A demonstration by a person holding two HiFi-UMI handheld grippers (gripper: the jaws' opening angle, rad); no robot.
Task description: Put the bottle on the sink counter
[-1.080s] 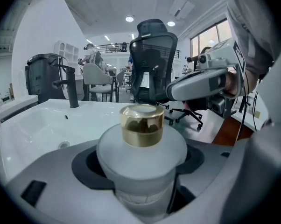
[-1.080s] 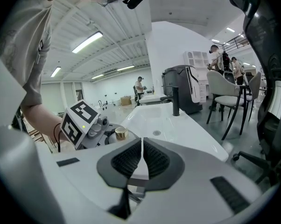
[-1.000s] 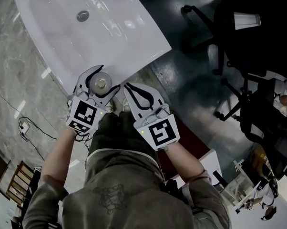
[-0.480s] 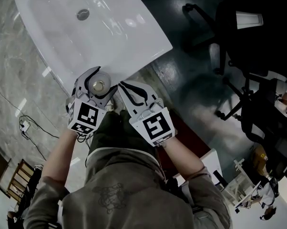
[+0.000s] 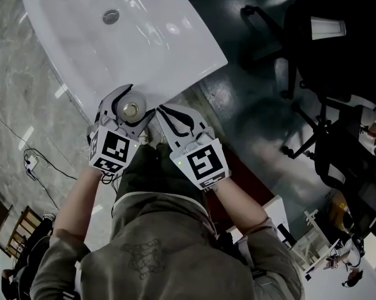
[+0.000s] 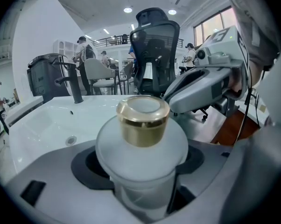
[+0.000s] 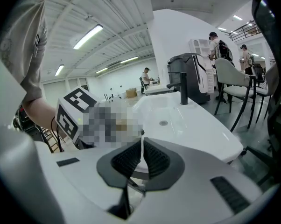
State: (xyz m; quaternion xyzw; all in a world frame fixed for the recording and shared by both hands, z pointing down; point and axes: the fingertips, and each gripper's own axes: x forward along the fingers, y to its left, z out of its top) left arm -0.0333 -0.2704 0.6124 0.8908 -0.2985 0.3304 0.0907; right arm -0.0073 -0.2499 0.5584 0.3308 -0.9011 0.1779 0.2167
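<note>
We record one gold-capped frosted bottle (image 6: 141, 143), upright, clamped in our left tongs (image 5: 135, 102) over the near edge of the white sink surface (image 5: 175, 49). Our right tongs (image 7: 142, 143) are pressed together, holding nothing, just right of the left. A black office chair (image 6: 155, 45) stands beyond the sink.

You hold two grippers, the left gripper (image 5: 141, 100) and the right gripper (image 5: 160, 110), carrying two marker cubes (image 5: 111, 150) between them. You have one bottle (image 6: 141, 143) with one gold cap (image 6: 142, 120). There is one white sink (image 5: 175, 42), with one drain (image 5: 111, 16) and one black faucet (image 6: 76, 85).
</note>
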